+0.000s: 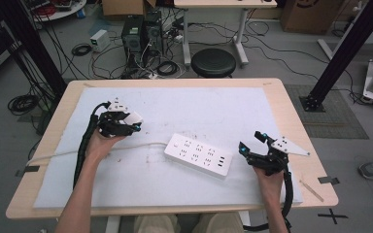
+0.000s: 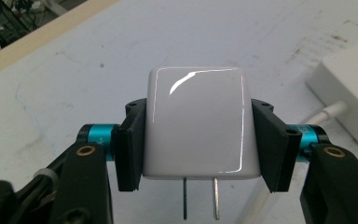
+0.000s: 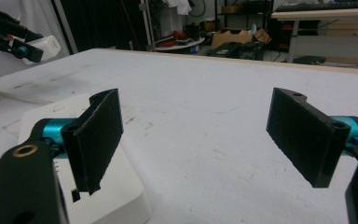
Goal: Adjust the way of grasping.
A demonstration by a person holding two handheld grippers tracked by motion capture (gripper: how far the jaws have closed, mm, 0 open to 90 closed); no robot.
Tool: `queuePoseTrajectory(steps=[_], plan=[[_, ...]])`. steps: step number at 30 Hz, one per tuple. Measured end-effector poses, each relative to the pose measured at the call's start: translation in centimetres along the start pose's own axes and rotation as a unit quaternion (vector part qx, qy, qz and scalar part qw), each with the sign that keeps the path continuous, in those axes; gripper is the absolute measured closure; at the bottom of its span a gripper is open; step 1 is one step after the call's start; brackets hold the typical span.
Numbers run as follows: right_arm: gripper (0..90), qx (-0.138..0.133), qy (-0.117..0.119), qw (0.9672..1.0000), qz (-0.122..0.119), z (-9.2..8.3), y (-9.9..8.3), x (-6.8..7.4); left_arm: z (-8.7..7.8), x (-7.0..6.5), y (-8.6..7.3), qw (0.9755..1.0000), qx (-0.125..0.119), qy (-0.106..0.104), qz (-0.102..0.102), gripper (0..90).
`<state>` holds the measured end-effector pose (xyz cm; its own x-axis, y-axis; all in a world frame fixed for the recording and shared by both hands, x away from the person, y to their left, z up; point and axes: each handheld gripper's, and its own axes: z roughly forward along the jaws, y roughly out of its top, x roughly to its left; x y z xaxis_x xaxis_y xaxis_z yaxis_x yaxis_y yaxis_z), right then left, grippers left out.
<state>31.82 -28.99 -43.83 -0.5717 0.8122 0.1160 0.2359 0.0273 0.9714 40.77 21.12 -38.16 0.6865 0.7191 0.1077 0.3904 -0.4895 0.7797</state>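
Clearly, left gripper clamps charger above open mat.

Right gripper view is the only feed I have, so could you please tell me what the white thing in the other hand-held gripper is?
Observer: It is a white plug adapter, clamped by its two sides between the pads of the left hand-held gripper.
Operator: Thank you. Which way do its prongs point?
Observer: The two metal prongs stick out of the end nearest that gripper's camera, back toward the hand.
Operator: And does the power strip lie with its sockets up?
Observer: Yes, the power strip lies flat with its sockets facing up, and its cable runs off toward the table's left edge.
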Motion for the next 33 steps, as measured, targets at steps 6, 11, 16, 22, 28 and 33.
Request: queuePoseTrajectory(steps=[6, 11, 16, 22, 28, 33], plan=[[18.8, -0.014, -0.019, 0.9997, -0.003, -0.4, 0.1, 0.2, -0.7, -2.8, 0.3, 0.9988, -0.040, -0.002, 0.027, 42.5], [18.8, 0.007, -0.011, 0.9999, -0.008, 0.0, 0.3, 0.3, -1.3, -4.8, 0.5, 0.9970, -0.061, 0.005, 0.048, 42.5], [19.0, 0.031, -0.006, 0.9993, -0.022, 0.5, 0.5, 0.7, -1.9, -6.5, 0.7, 0.9936, -0.086, 0.012, 0.072, 42.5], [19.1, 0.036, 0.029, 0.9988, -0.019, 0.6, 0.7, 0.6, -1.8, -9.9, 1.3, 0.9848, -0.121, 0.035, 0.120, 42.5], [19.2, 0.033, 0.060, 0.9974, -0.021, 0.2, 1.2, 0.7, -1.3, -11.8, 1.1, 0.9771, -0.138, 0.047, 0.155, 42.5], [24.4, 0.014, 0.098, 0.9946, -0.031, -0.2, 2.2, 1.0, -1.0, -13.8, 1.1, 0.9657, -0.158, 0.069, 0.195, 42.5]])
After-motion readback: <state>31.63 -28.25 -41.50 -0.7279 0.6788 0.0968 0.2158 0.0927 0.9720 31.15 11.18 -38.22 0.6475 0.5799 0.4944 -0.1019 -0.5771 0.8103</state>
